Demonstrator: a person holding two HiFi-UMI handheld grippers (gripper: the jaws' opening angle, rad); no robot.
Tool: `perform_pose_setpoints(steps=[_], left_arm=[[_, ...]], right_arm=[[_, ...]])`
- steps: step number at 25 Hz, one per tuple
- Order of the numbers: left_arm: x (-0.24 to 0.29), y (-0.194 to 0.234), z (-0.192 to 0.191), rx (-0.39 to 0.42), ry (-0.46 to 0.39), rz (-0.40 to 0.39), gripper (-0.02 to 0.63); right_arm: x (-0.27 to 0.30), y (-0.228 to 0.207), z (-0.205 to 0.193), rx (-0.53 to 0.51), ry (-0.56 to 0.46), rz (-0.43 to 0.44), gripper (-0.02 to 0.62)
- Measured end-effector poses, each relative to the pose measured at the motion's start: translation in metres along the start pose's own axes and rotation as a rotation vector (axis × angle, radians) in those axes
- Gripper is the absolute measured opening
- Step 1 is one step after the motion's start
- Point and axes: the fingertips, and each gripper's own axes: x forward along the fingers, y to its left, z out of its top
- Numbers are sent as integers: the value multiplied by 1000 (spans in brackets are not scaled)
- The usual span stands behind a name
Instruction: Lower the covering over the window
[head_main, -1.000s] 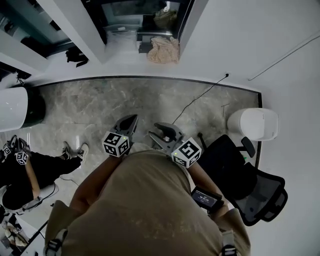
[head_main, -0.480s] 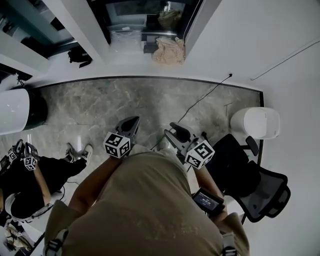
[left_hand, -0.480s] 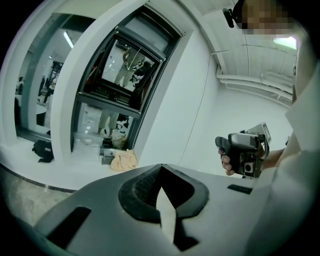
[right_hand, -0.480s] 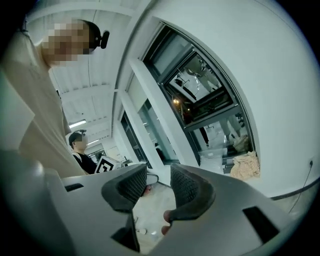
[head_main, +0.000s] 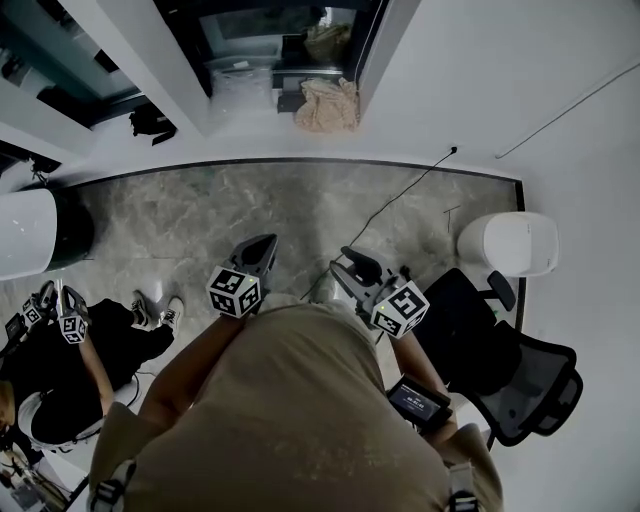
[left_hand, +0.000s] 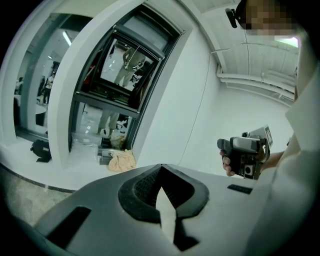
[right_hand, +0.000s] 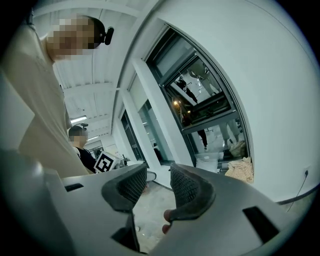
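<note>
- Head view: I stand on the stone floor (head_main: 200, 210) and face a white wall. The window (head_main: 270, 30) is set in that wall, well ahead of both tools.
- Left gripper (head_main: 262, 246): clenched. The left gripper view shows its pads pressed together with nothing between them.
- Right gripper (head_main: 347, 268): released. The right gripper view shows its pads apart, and only floor shows through the gap.
- Both grippers sit close in front of my chest, side by side and apart from each other. Neither touches anything.
- Window position: a dark frame above a white ledge (head_main: 240, 115). In the left gripper view it lies up and left of the jaws. In the right gripper view it lies up and right of them.
- Covering: I cannot pick it out for certain in any view.
- Cloth (head_main: 327, 103): beige and crumpled, on the ledge at the foot of the window.
- Cable (head_main: 400, 200): runs from the wall across the floor toward my feet.
- Chair (head_main: 510, 380): black, just to my right. A white cylinder (head_main: 510, 245) stands beside it near the wall.
- Person (head_main: 70, 360): seated at my left in dark clothes, holding grippers with marker cubes.
</note>
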Motion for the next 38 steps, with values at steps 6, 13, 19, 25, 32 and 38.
perform_pose_setpoints(steps=[6, 13, 19, 25, 32, 38], left_arm=[[21, -24, -2, -10, -13, 33, 14], [37, -54, -6, 0, -32, 79, 14], [41, -79, -9, 19, -43, 96, 12], [48, -104, -8, 53, -39, 77, 12], [62, -120, -8, 78, -42, 54, 12], [70, -119, -11, 56, -44, 51, 12]], right_arm=[[-28, -12, 0, -30, 14, 20, 150], [-51, -23, 0, -23, 58, 83, 150], [-91, -48, -31, 117, 59, 66, 150], [-112, -63, -41, 45, 108, 23, 150], [-128, -78, -29, 1, 119, 3, 150], [-143, -83, -44, -11, 180, -11, 149]])
